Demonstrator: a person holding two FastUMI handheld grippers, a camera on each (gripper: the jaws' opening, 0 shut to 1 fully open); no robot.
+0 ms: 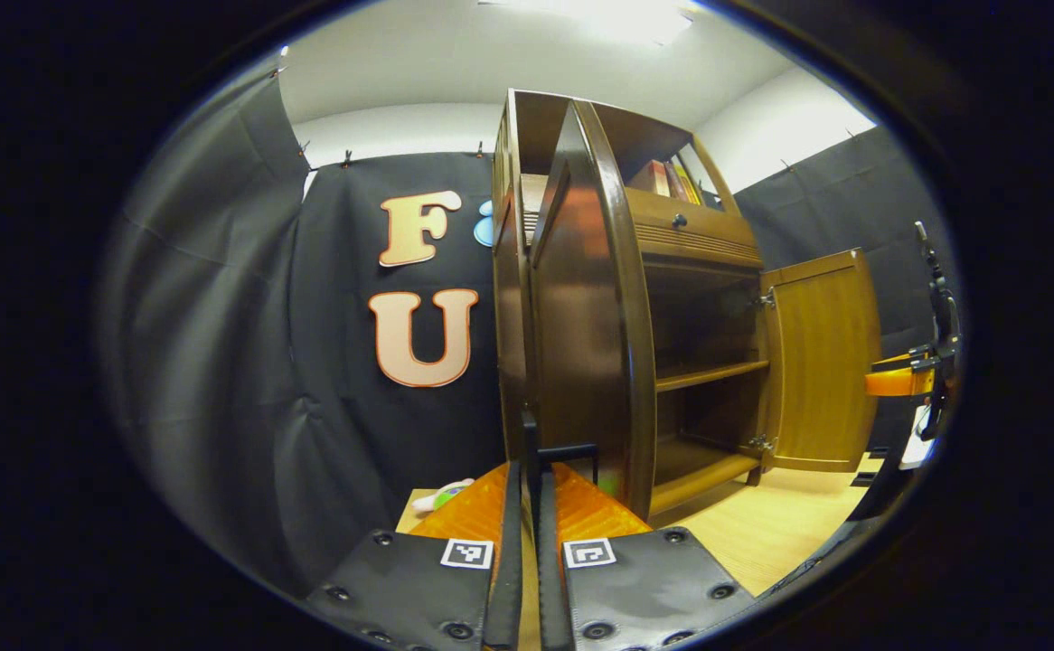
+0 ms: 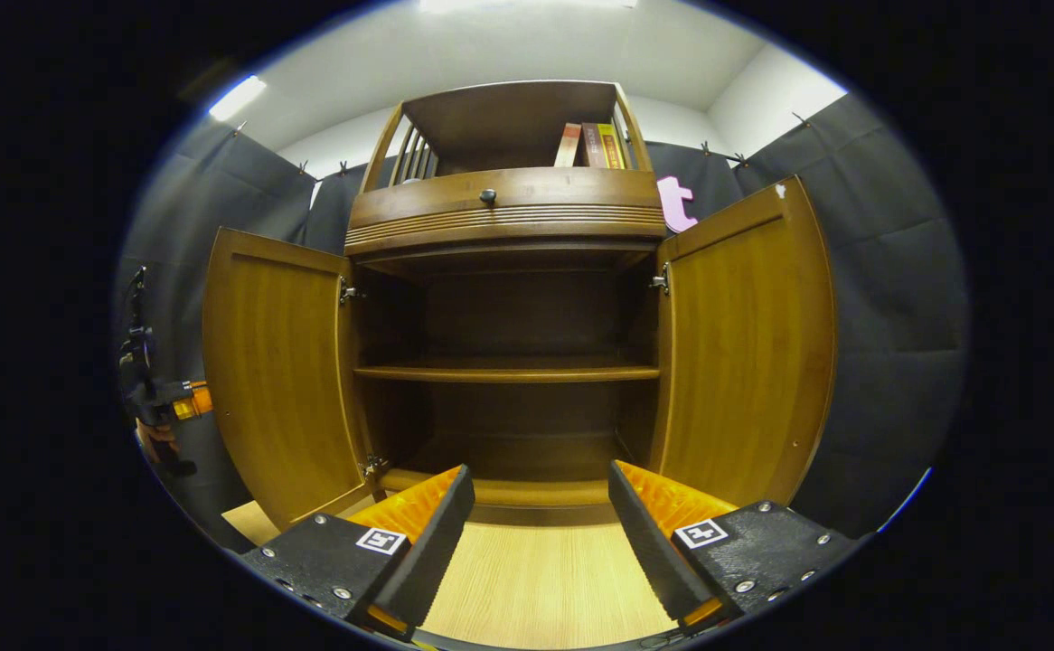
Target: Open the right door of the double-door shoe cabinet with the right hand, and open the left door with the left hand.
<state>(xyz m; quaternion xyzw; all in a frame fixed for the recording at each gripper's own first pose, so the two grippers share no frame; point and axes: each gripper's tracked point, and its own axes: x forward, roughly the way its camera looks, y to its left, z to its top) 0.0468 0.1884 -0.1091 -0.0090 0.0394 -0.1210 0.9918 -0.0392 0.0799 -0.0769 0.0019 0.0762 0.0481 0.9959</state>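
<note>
The brown wooden shoe cabinet (image 2: pixel 509 212) stands straight ahead in the right gripper view with both doors swung wide. The left door (image 2: pixel 278 380) and right door (image 2: pixel 744 353) show their lighter inner faces. My right gripper (image 2: pixel 541 475) is open, held in front of the bottom shelf and touching nothing. In the left gripper view the left door (image 1: pixel 581 316) is edge-on just ahead. My left gripper (image 1: pixel 531 470) is shut on that door's dark handle (image 1: pixel 570 448). The right door (image 1: pixel 821 362) stands open farther right.
Inside, a middle shelf (image 2: pixel 509 371) is bare. Books (image 2: pixel 595 145) stand on the top rack above a drawer knob (image 2: pixel 488 194). A light wooden floor (image 2: pixel 545 579) lies below. A small white and green toy (image 1: pixel 441 495) lies left of the cabinet. Black cloth walls surround the booth.
</note>
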